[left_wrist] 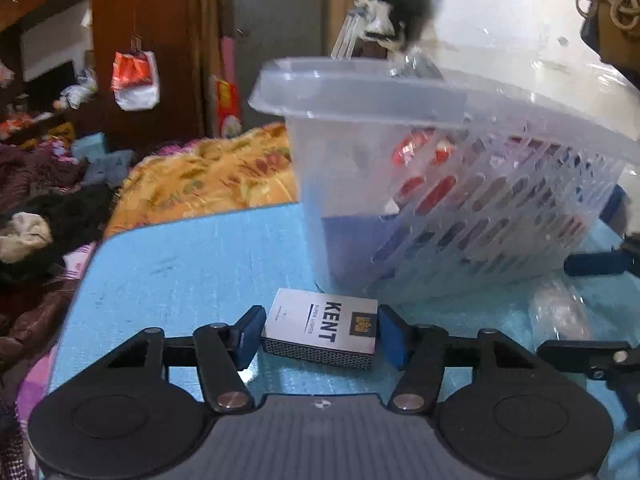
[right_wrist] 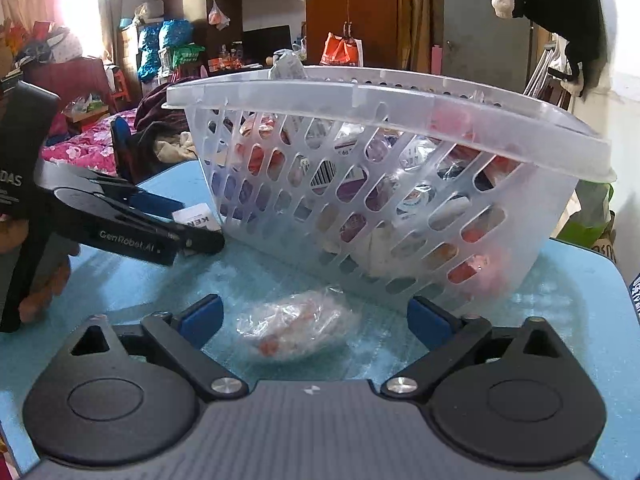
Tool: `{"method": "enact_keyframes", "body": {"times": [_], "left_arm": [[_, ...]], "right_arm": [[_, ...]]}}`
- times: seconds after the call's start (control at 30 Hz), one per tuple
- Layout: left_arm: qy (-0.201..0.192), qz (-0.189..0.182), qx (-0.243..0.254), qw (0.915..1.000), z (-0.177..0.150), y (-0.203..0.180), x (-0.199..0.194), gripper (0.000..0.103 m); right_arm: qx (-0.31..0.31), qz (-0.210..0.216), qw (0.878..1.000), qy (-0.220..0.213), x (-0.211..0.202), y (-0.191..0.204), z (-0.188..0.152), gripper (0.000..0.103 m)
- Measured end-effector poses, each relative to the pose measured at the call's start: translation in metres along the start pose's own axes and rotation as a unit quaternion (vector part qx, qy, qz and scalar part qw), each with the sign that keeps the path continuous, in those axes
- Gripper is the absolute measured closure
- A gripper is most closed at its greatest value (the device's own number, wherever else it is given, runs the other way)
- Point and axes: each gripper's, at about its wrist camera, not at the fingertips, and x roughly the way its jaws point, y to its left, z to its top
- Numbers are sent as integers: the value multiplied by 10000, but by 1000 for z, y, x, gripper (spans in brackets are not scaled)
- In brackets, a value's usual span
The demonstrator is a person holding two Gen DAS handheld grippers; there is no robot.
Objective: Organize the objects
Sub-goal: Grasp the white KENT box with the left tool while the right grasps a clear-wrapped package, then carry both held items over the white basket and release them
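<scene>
A white Kent cigarette box (left_wrist: 322,328) lies on the blue table (left_wrist: 192,248) in front of a clear plastic basket (left_wrist: 460,184) full of small items. My left gripper (left_wrist: 322,334) has a blue pad on each side of the box; the left pad touches it and the right pad is just beside it. In the right wrist view, a clear plastic bag with red bits (right_wrist: 296,326) lies on the table between my right gripper's (right_wrist: 316,318) open pads. The basket (right_wrist: 392,184) stands just behind it. The left gripper (right_wrist: 160,228) and the box (right_wrist: 198,218) show at the left.
A bed with an orange floral blanket (left_wrist: 208,176) and piled clothes (left_wrist: 40,208) lies beyond the table's far left edge. The right gripper's black arm (left_wrist: 592,352) shows at the right of the left wrist view, near the clear bag (left_wrist: 560,316). The room behind is cluttered.
</scene>
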Motion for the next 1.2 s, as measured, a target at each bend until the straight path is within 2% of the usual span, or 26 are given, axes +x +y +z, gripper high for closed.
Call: {"method": "enact_keyframes", "body": {"times": [0.13,0.27,0.43,0.53,0.97,1.2], "left_arm": [[-145,-52,91,9998,-7,-12,-12,40],[-363,-328,-17,9988,-14,-19,-28,40],[-820,-489,-50,9954,-26,-29,-52,39],[-1001,-645,-219,9926,-28,-26,-56,39],[-1443,-632,-289,9871,-38,-24,-68,39],[-1752,-697,-254,9817,-31,-16,-95,39]], "right_arm": [[-68,-15,10000,67,3,1,-1,15],[-109,76,9997,187,5,2,-2,39],[69,-64,9997,-213,-10,-4,-5,40],[127,18,9991,-415,-19,-6,-8,40],[-237,-105,9954,-926,-33,12,-9,40],[-452,-14,9895,-1374,-67,20,-2,40]]}}
